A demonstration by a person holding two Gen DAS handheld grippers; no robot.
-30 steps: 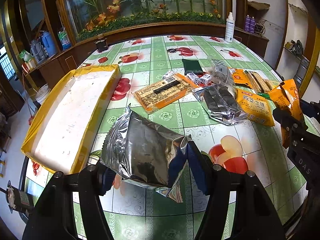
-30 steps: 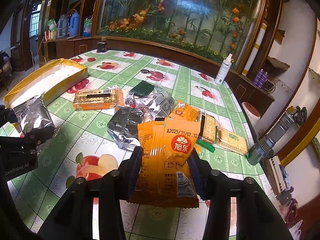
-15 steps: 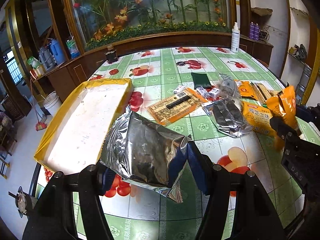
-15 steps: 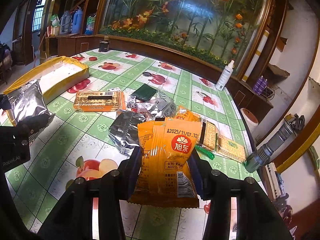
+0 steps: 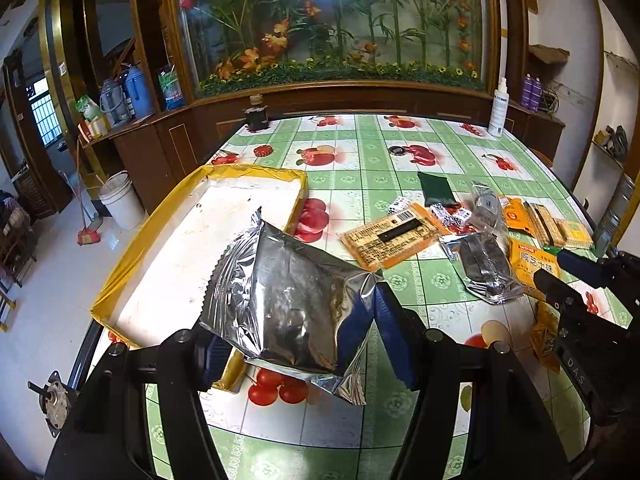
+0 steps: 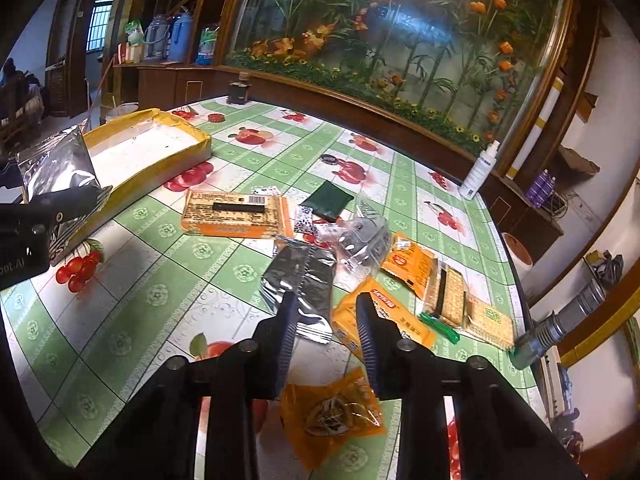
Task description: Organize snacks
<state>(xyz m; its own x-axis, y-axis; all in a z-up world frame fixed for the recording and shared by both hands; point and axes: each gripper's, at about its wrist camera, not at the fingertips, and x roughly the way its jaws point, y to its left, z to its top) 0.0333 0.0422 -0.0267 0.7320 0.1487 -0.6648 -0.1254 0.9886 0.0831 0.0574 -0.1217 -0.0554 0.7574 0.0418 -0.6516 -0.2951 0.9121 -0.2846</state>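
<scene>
- Your left gripper (image 5: 296, 340) clamps a crinkled silver foil pouch (image 5: 288, 300) between its blue-padded fingers (image 5: 390, 334), holding it in the air over the near corner of the yellow-rimmed tray (image 5: 120, 264).
- From the right wrist camera the same pouch (image 6: 56, 168) shows at the far left, lifted beside the tray (image 6: 160, 120), which sits on the left part of the table (image 6: 160, 292).
- Your right gripper (image 6: 326, 338) stands wide, its jaws parted with nothing between them; an orange snack packet (image 6: 328, 412) lies flat on the cloth just below the fingers.
- The remaining snacks sit in a loose cluster to the right of the tray, well apart from it: a long orange biscuit pack (image 6: 234, 218) with a barcode, a dark green packet (image 6: 328, 200), small black-and-white candies (image 6: 302, 220), and a clear wrapper (image 6: 364, 240).
- Nearer your right gripper lie a second silver pouch (image 6: 300, 288), an orange pack with red lettering (image 6: 380, 320) touching it, another orange packet (image 6: 408, 264) and two cracker packs (image 6: 468, 304) close to the table's right edge.
- A white spray bottle (image 6: 478, 172) stands upright at the far right of the table, and a dark jar (image 5: 256, 114) stands at its far edge.
- The tray's white floor holds no snack that you can see.
</scene>
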